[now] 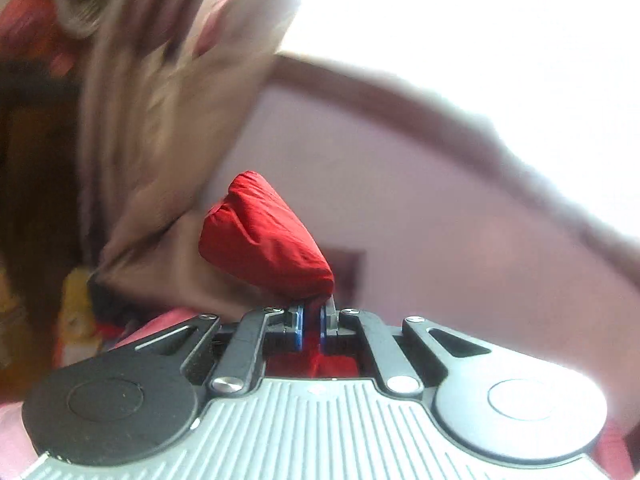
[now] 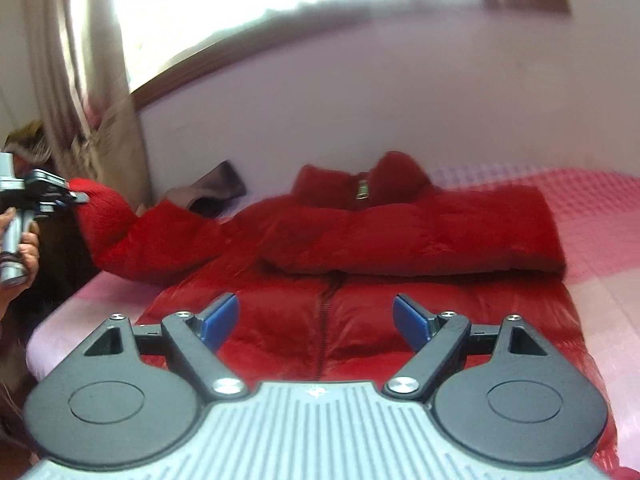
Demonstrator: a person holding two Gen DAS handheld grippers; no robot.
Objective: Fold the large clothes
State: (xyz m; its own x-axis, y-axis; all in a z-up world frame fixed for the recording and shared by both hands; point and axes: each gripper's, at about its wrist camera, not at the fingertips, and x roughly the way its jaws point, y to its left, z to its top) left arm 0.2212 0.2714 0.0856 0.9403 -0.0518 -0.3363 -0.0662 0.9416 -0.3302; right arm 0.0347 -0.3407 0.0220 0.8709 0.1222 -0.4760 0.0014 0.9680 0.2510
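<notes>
Two grippers over the red jacket [image 2: 360, 240] on the pink bed [image 2: 600, 240].
We see the left gripper [image 1: 311, 322] clamped on, seemingly, its sleeve cuff [image 1: 264, 236]; right gripper [image 2: 316, 320] gapes wide, empty.

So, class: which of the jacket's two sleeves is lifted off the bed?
The sleeve at the picture's left, its cuff pinched in the left gripper and raised. The other sleeve lies folded across the jacket's chest, untouched.

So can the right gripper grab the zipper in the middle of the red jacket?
Probably yes: the right gripper hovers open just above the zipper of the red jacket, with nothing between.
</notes>
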